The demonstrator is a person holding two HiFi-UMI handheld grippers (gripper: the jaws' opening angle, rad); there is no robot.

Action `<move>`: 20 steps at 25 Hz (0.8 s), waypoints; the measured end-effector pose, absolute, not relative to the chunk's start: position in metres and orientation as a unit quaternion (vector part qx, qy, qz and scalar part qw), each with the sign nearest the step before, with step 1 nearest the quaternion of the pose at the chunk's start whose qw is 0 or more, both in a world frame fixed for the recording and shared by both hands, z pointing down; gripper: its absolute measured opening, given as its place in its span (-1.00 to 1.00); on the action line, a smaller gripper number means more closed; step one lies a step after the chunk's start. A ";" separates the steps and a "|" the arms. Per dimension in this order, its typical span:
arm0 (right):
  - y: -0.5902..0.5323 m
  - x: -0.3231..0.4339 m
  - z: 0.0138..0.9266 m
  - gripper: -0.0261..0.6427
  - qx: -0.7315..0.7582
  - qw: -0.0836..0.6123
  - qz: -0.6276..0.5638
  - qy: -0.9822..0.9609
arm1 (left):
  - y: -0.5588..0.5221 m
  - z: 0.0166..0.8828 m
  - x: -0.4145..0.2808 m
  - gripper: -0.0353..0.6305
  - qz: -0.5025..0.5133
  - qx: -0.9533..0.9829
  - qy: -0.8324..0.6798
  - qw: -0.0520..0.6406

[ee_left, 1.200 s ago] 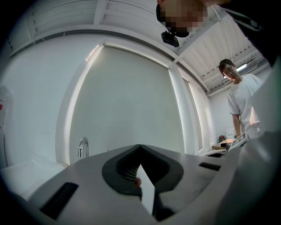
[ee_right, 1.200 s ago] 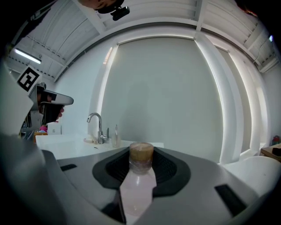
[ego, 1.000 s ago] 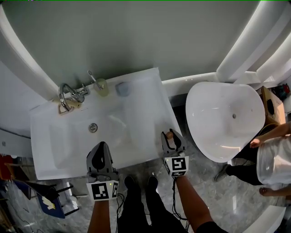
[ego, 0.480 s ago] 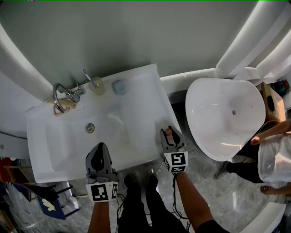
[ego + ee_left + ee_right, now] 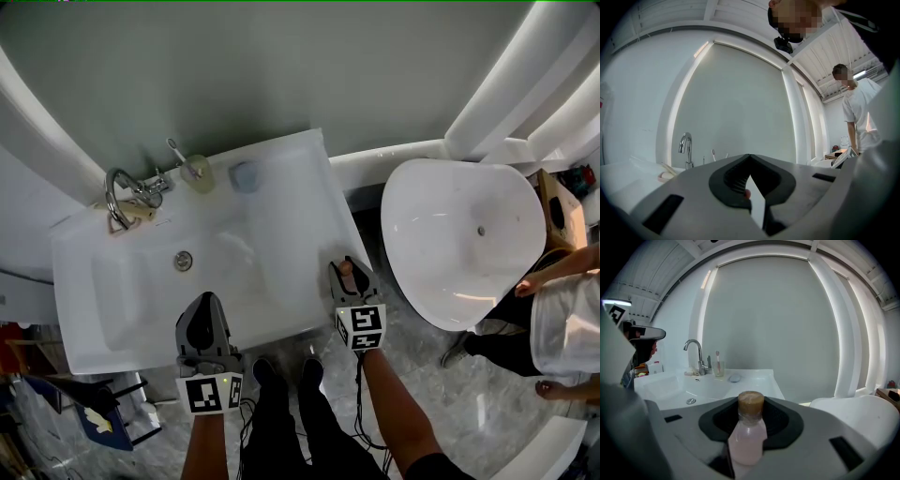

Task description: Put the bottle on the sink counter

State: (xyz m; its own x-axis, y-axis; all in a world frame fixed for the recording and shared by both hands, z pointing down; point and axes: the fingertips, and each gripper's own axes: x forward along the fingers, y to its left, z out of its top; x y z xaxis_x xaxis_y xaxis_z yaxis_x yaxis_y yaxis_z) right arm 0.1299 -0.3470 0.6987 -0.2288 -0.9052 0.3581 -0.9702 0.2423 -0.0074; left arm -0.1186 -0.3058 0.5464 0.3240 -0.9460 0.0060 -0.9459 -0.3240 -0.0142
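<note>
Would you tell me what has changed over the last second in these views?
The right hand-held gripper has edged slightly forward toward the front right corner of the sink counter, still shut on the bottle. The left hand-held gripper stays shut by the front edge; nothing taken or released.

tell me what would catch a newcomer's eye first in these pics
First, the pink bottle with its brown cap, held upright in the right claw by the front right corner of the white sink. Next, the big white tub on the floor to the sink's right. The left claw is shut at the sink's front edge.
</note>
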 end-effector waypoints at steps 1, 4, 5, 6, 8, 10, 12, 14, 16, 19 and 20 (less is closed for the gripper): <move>-0.346 0.130 0.699 -0.48 0.604 0.143 0.114 -0.776 | -0.305 0.546 -0.119 -0.83 -0.006 -0.814 0.581 0.005; -0.342 0.129 0.700 -0.48 0.602 0.149 0.108 -0.777 | -0.304 0.546 -0.120 -0.83 -0.006 -0.812 0.584 0.004; -0.342 0.129 0.700 -0.48 0.601 0.150 0.106 -0.777 | -0.304 0.545 -0.121 -0.83 -0.006 -0.811 0.585 0.004; -0.341 0.130 0.700 -0.48 0.601 0.151 0.105 -0.777 | -0.304 0.545 -0.121 -0.83 -0.006 -0.811 0.585 0.005; -0.341 0.130 0.700 -0.48 0.602 0.151 0.105 -0.777 | -0.304 0.544 -0.120 -0.83 -0.006 -0.811 0.585 0.006; -0.341 0.130 0.700 -0.48 0.602 0.151 0.105 -0.777 | -0.303 0.544 -0.120 -0.83 -0.006 -0.811 0.586 0.006; -0.341 0.130 0.701 -0.48 0.602 0.151 0.106 -0.777 | -0.303 0.544 -0.120 -0.83 -0.006 -0.810 0.586 0.005; -0.342 0.129 0.701 -0.48 0.602 0.151 0.105 -0.777 | -0.303 0.544 -0.120 -0.83 -0.005 -0.810 0.586 0.005; -0.342 0.129 0.700 -0.48 0.602 0.150 0.104 -0.777 | -0.302 0.543 -0.120 -0.83 -0.005 -0.810 0.586 0.006; -0.340 0.131 0.700 -0.48 0.602 0.149 0.104 -0.777 | -0.301 0.541 -0.119 -0.83 -0.005 -0.810 0.586 0.007; -0.340 0.131 0.700 -0.48 0.602 0.150 0.104 -0.777 | -0.301 0.541 -0.119 -0.83 -0.005 -0.810 0.587 0.007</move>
State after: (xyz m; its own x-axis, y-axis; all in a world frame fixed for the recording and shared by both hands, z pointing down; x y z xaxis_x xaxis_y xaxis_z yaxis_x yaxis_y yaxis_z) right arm 0.1308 -0.3401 0.6996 -0.2293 -0.9051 0.3579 -0.9674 0.2524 0.0184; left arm -0.1187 -0.3006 0.5413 0.3117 -0.9502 0.0002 -0.9500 -0.3116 -0.0171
